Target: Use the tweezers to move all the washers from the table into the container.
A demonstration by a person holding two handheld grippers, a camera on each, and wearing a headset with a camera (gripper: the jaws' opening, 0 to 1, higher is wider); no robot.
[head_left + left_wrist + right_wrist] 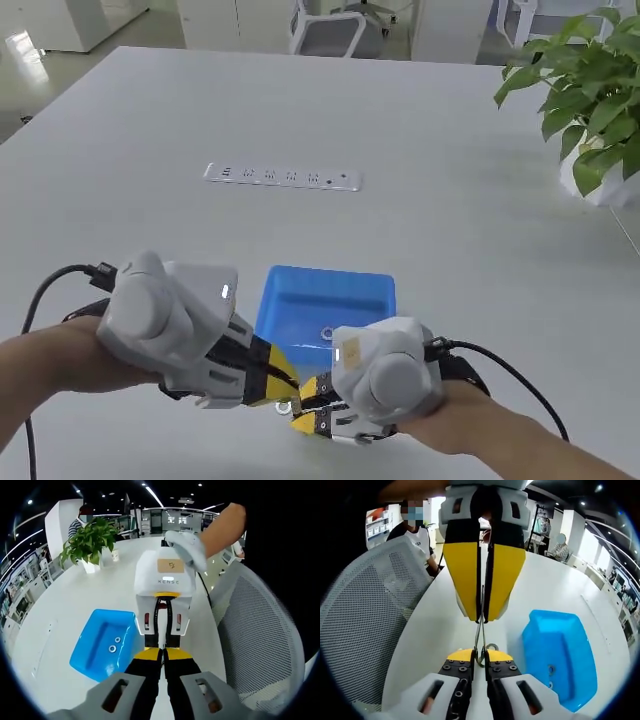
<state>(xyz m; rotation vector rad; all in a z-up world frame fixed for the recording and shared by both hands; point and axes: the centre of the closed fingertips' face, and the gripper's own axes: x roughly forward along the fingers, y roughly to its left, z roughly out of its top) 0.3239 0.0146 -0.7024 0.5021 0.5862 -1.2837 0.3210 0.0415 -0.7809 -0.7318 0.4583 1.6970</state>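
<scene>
My two grippers meet nose to nose at the table's near edge. The left gripper (280, 384) (162, 655) and the right gripper (306, 402) (475, 657) both have their yellow-tipped jaws closed on thin metal tweezers (481, 630), which run between them. A small metal washer (491, 647) (285, 407) lies on the white table at the tweezers' tip, beside the right jaws. Whether the tweezers grip it I cannot tell. The blue container (330, 292) (95, 645) (560, 650) stands just behind the grippers, with washers (115, 644) (550, 670) on its floor.
A white power strip (282, 177) lies on the table (420, 200) beyond the container. A potted plant (590, 100) stands at the far right. A mesh-backed chair (260, 640) is close behind the near edge. People sit in the background.
</scene>
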